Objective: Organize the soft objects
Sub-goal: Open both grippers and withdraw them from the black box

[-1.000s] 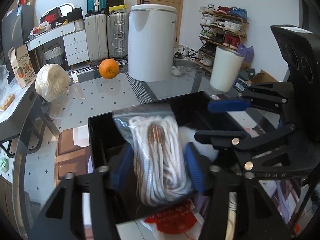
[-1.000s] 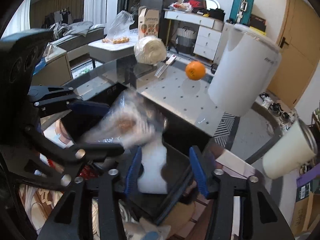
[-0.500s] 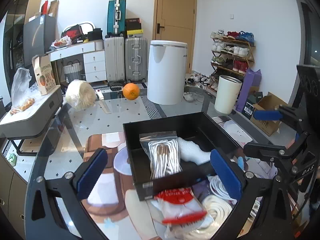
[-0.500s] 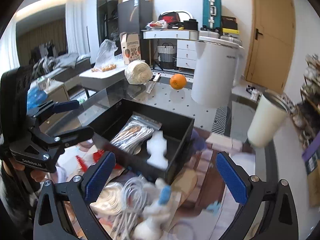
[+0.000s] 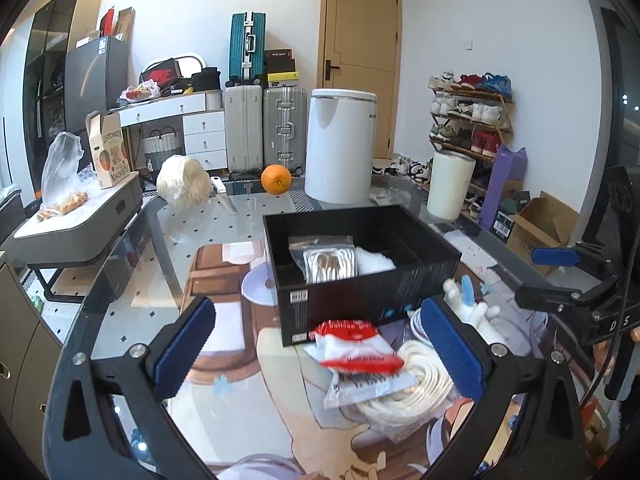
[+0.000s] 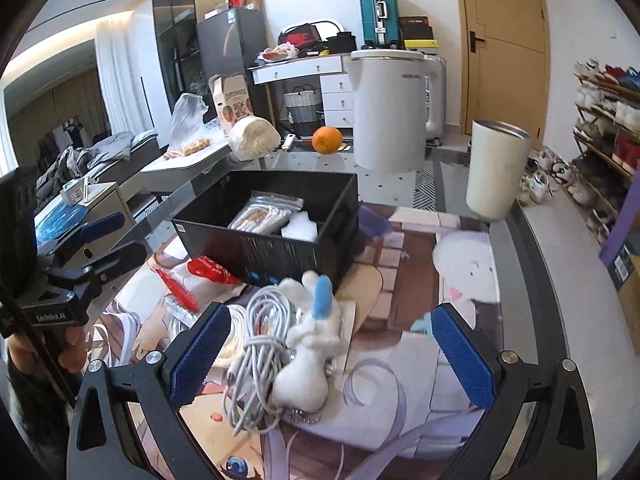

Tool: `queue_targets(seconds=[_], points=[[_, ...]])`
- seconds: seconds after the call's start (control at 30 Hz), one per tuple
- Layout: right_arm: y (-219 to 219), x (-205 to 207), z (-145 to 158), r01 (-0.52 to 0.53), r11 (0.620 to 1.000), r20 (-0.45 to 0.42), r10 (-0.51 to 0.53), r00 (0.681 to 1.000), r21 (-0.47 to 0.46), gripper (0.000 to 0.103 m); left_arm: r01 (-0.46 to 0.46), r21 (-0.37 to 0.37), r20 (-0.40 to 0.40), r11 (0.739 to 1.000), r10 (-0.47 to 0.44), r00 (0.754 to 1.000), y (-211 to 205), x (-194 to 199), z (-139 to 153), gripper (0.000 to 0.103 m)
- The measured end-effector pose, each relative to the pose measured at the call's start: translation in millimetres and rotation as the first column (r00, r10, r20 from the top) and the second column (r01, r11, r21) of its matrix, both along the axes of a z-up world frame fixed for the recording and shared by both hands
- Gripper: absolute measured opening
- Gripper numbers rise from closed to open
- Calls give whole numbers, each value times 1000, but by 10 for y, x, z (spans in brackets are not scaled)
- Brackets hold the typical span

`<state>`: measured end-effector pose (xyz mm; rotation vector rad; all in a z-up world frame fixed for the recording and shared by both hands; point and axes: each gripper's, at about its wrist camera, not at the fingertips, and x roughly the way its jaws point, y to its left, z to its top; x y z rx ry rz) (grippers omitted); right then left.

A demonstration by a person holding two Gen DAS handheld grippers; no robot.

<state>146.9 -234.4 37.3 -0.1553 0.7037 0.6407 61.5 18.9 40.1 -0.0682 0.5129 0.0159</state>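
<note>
A black box (image 5: pixel 360 292) (image 6: pixel 260 248) stands on the table. In it lie a clear bag of white cord (image 5: pixel 330 265) (image 6: pixel 264 214) and a white foam piece (image 5: pixel 374 262) (image 6: pixel 300 228). In front of the box lie a red-labelled packet (image 5: pixel 358 346) (image 6: pixel 208 270), a coil of white rope (image 5: pixel 404 396), a grey cable bundle (image 6: pixel 256 356) and a white plush toy with a blue ear (image 6: pixel 308 352) (image 5: pixel 468 304). My left gripper (image 5: pixel 316 352) is open and empty, back from the box. My right gripper (image 6: pixel 328 356) is open and empty above the plush toy.
At the table's far side stand a white bin (image 5: pixel 340 144), a cream tumbler (image 5: pixel 450 184) (image 6: pixel 498 172), an orange (image 5: pixel 276 179) (image 6: pixel 327 140), a knife (image 5: pixel 224 200) and a white round bundle (image 5: pixel 184 188). A printed mat (image 6: pixel 420 360) covers the glass table.
One second ago my left gripper held the bag of cord over the box and my right was by the foam piece. Both opened, left them in the box and pulled back.
</note>
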Motion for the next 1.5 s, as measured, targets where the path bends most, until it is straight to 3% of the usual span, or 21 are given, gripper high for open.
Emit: queue_targets(seconds=[0.33,0.6,1.27,1.5], points=[[-53,116,-224,44,999,-50,-45,998,-4,102,0,43,-42,999,2,999,-122,43,-222,103],[-42,164,-308,55,998,-68,-57,996,-27,102,9,13,-87,1000,-8,996,-124,110,-340,103],[102,322,-538,86,988,-124,-102,987,-131,102,-5,-13,-109,1000,4,994,-53,138,-359,103],[129,387,-608,64,990,-151,-82,985,-123,102,-8,-13,-111,1000,6,994,-37,142,-363,103]])
